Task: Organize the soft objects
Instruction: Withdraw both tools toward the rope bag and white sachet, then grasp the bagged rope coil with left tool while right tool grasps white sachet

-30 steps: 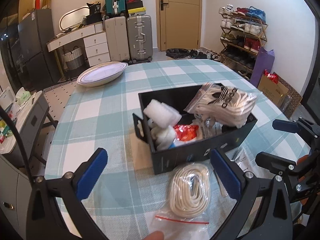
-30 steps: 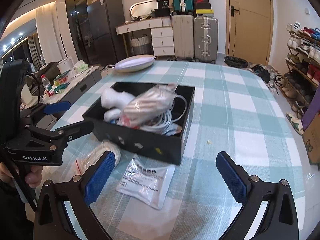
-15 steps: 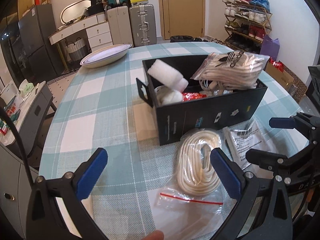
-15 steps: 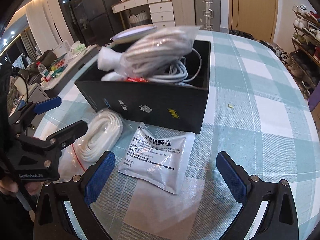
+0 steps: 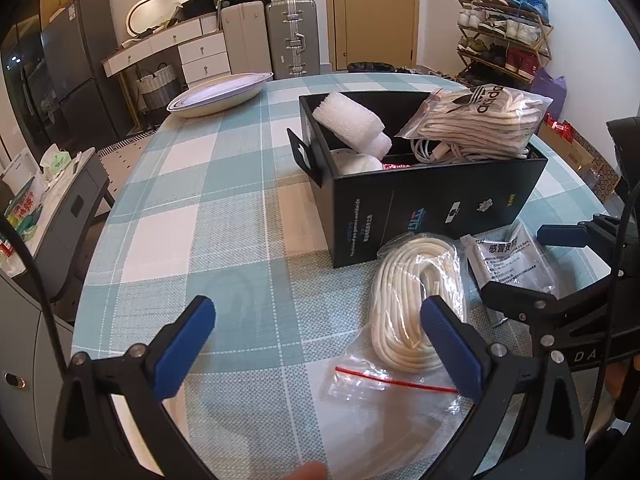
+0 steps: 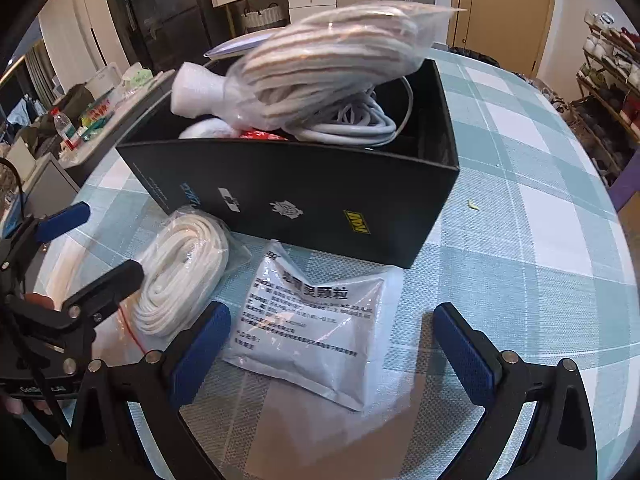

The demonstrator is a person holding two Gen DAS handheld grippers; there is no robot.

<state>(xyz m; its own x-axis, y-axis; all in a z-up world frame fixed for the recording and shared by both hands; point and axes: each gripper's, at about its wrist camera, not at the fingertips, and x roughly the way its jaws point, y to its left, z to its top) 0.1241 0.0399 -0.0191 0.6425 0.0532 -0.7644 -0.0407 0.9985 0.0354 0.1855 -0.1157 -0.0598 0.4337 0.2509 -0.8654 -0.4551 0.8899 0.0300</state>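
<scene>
Two grippers in frame, both spread wide with nothing between the pads: left gripper (image 5: 318,344) hangs low over the checked tablecloth (image 5: 224,216), its right pad overlapping the near end of the bagged white rope coil (image 5: 416,300); right gripper (image 6: 332,344) sits just above the white sachet (image 6: 316,328), pads either side, not touching it; rope bag and sachet lie side by side on the cloth, both against the near wall of the black box (image 6: 304,196); box contents mostly hidden behind that wall; only tops show: a white foam roll (image 5: 352,124), a bagged bundle of white socks (image 5: 476,120) resting across the rim, grey-white cable loops (image 6: 352,124) under it, a scrap of red packaging; sock bag is motion-blurred in the right wrist view; readable: "adidas" and trefoil on the sock bag, yellow "NAVI"-style logo and other small logos on the box wall, fine print there illegible; sachet carries Chinese text, heading partly creased; far side of the table holds a shallow white dish (image 5: 220,94); a fingertip is cut off at the bottom edge of the left wrist view.
</scene>
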